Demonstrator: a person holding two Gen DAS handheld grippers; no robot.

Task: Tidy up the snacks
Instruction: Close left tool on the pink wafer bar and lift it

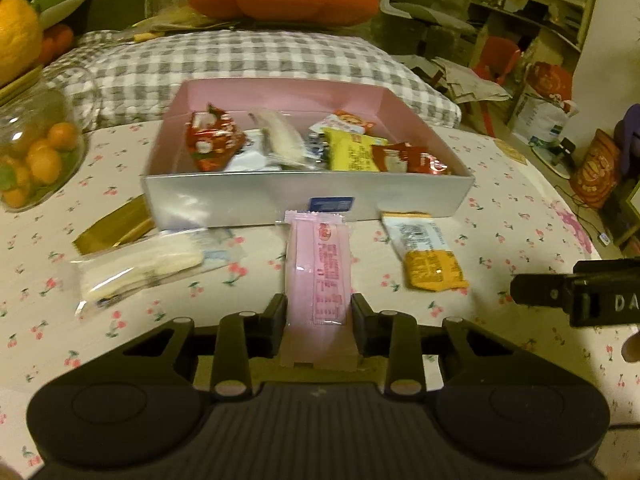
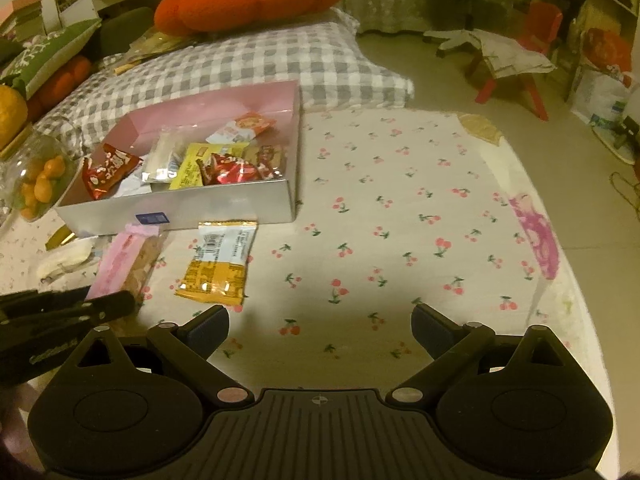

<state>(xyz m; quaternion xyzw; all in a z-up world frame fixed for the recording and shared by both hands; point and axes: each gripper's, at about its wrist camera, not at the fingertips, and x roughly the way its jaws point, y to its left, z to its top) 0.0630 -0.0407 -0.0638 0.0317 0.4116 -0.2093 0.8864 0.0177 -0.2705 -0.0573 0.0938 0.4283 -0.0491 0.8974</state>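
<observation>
A long pink snack packet (image 1: 320,256) lies on the cherry-print cloth just in front of a silver box with a pink inside (image 1: 240,196). My left gripper (image 1: 319,308) has its pads against the near end of the packet, one on each side, shut on it. In the right wrist view the same pink packet (image 2: 120,258) reaches to the box (image 2: 200,204), which holds several wrapped snacks. My right gripper (image 2: 320,320) hovers open over bare cloth with nothing between its fingers. Its finger (image 1: 560,292) shows at the right edge of the left wrist view.
An orange and white packet (image 1: 430,256) lies right of the pink one. A clear bag of white crackers (image 1: 140,270) and a gold packet (image 1: 114,230) lie to the left. A glass jar of small oranges (image 1: 36,152) stands far left. A checked pillow (image 1: 240,60) lies behind the box.
</observation>
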